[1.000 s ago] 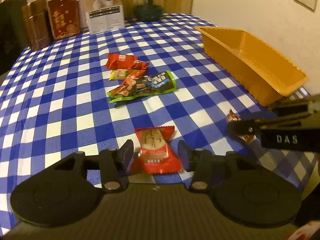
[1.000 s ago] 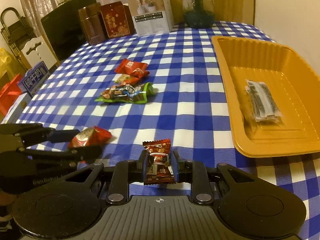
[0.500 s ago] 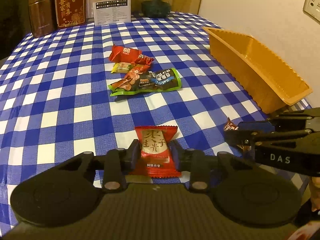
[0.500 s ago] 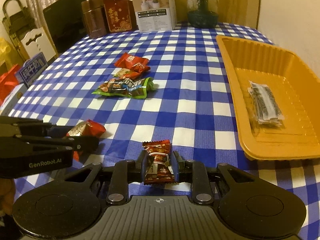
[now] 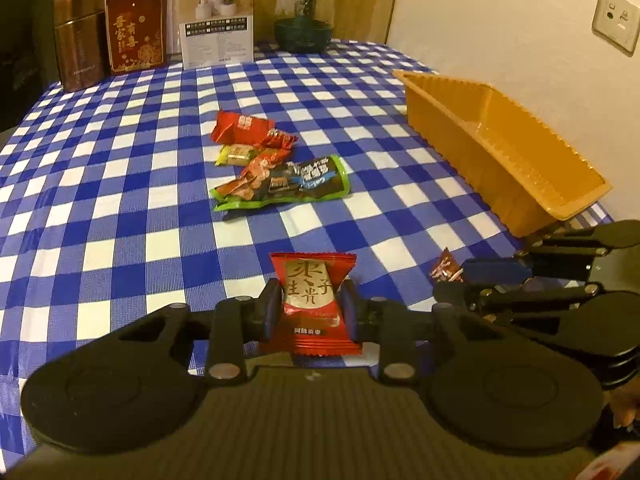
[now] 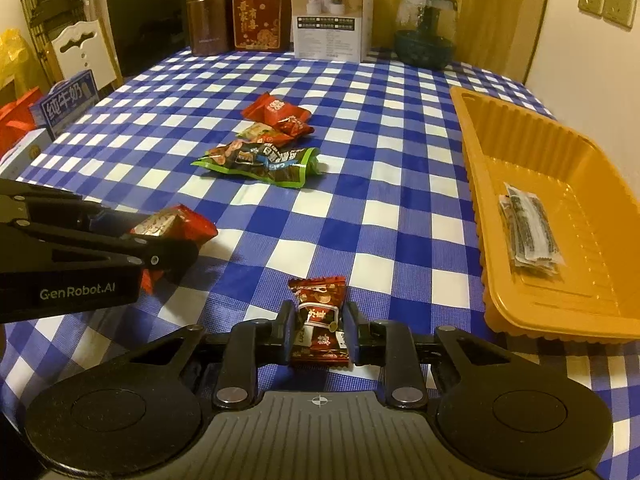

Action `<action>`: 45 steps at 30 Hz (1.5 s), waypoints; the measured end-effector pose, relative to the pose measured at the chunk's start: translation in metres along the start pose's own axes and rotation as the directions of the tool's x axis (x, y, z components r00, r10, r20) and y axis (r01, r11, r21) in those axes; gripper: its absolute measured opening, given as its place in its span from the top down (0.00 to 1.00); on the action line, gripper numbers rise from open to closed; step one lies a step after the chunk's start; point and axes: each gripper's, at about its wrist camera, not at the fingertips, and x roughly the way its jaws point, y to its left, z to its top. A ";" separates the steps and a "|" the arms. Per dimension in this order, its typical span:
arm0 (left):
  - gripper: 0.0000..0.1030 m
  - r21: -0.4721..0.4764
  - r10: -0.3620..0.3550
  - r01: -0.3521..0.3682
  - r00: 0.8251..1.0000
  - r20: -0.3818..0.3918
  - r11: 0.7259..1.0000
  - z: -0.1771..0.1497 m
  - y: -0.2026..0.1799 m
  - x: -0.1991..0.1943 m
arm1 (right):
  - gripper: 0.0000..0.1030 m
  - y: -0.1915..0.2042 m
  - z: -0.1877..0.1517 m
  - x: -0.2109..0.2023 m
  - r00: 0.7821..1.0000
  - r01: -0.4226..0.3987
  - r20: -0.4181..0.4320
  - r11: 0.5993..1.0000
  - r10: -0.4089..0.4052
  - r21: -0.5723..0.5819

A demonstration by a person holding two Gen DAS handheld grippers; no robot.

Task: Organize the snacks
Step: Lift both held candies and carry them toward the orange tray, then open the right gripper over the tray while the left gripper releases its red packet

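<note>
Both light, crinkly wrappers look slippery: left gripper pinches the red candy packet mid-body, right gripper the brown candy.

Snack pile mid-table, tray to its right holding packet, boxes behind.

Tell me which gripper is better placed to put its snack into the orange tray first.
Right. The right gripper, shut on the dark red candy, is beside the orange tray. The left gripper, holding the red snack packet, is farther from it.
</note>
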 end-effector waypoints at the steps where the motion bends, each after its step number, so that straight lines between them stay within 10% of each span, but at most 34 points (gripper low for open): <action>1: 0.72 -0.003 -0.001 0.001 1.000 0.004 1.000 0.000 0.000 -0.001 | 0.75 -0.001 0.000 -0.002 1.000 0.001 0.009 1.000 -0.001 0.006; 20: 0.72 0.006 -0.071 0.071 0.990 0.122 0.997 0.030 -0.029 -0.022 | 0.75 -0.028 0.019 -0.060 0.958 0.051 0.276 0.994 -0.078 0.102; 37: 0.72 0.117 -0.260 0.243 0.951 0.167 0.963 0.082 -0.112 -0.001 | 0.75 -0.136 0.032 -0.101 0.907 0.232 0.289 0.938 -0.305 0.259; 45: 0.72 0.169 -0.321 0.298 0.937 0.136 0.940 0.090 -0.145 0.024 | 0.75 -0.174 0.016 -0.096 0.926 0.208 0.215 0.894 -0.312 0.397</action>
